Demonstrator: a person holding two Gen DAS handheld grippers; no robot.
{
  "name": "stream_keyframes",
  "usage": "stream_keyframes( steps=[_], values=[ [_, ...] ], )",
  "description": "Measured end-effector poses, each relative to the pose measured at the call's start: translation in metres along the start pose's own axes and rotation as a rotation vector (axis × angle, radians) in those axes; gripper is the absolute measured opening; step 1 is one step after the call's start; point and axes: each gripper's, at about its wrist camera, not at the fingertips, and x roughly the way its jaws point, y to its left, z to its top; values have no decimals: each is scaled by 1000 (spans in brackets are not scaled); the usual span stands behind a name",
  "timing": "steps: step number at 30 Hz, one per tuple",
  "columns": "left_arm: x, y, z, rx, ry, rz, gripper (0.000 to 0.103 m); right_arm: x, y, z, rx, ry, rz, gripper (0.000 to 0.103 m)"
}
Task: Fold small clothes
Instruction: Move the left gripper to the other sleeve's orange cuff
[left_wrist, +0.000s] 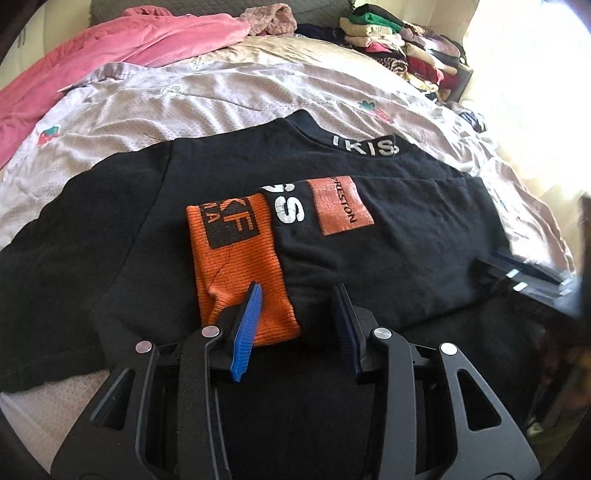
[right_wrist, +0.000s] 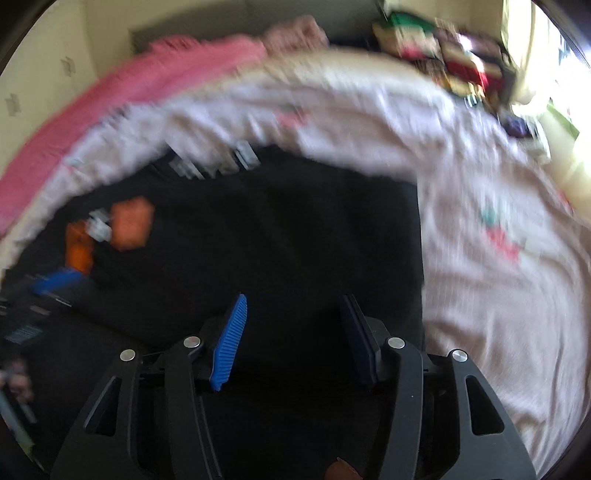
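Note:
A black shirt (left_wrist: 406, 243) with an "IKIS" collar, an orange patch (left_wrist: 341, 205) and an orange ribbed cuff (left_wrist: 236, 266) lies on the bed, one sleeve folded across its chest. My left gripper (left_wrist: 297, 293) is open and empty, low over the shirt's near part, with its left blue pad over the cuff. My right gripper (right_wrist: 295, 304) is open and empty above the shirt's right part (right_wrist: 277, 229); that view is blurred. The right gripper also shows in the left wrist view (left_wrist: 524, 275) at the shirt's right edge.
The shirt lies on a pale floral bedsheet (left_wrist: 221, 99). A pink blanket (left_wrist: 122, 48) lies at the back left. A stack of folded clothes (left_wrist: 402, 48) stands at the back right. Bright window light falls on the right side.

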Motion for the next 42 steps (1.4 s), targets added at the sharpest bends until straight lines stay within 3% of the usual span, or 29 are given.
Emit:
stream_keyframes(
  steps=[5, 10, 12, 15, 17, 20, 29, 42],
  values=[
    [-8, -1, 0, 0, -7, -7, 42, -5, -1, 0, 19, -9, 17, 53],
    [-22, -5, 0, 19, -22, 20, 66, -19, 2, -6, 25, -35, 19, 63],
    [-29, -7, -1, 19, -30, 42, 67, -25, 1, -6, 36, -39, 19, 66],
    [-39, -11, 0, 12, -31, 27, 77, -41, 1, -7, 60, -66, 22, 79],
    [-49, -16, 0, 37, -52, 32, 79, -52, 2, -7, 70, -88, 23, 81],
    [-68, -17, -4, 28, -92, 13, 93, -69, 5, -6, 72, -113, 31, 85],
    [-108, -8, -13, 16, -169, 59, 93, -118, 25, -1, 62, -235, 72, 92],
    [-150, 54, -17, -128, -244, 131, 93, -141, 67, 8, -10, -272, 105, 95]
  ],
)
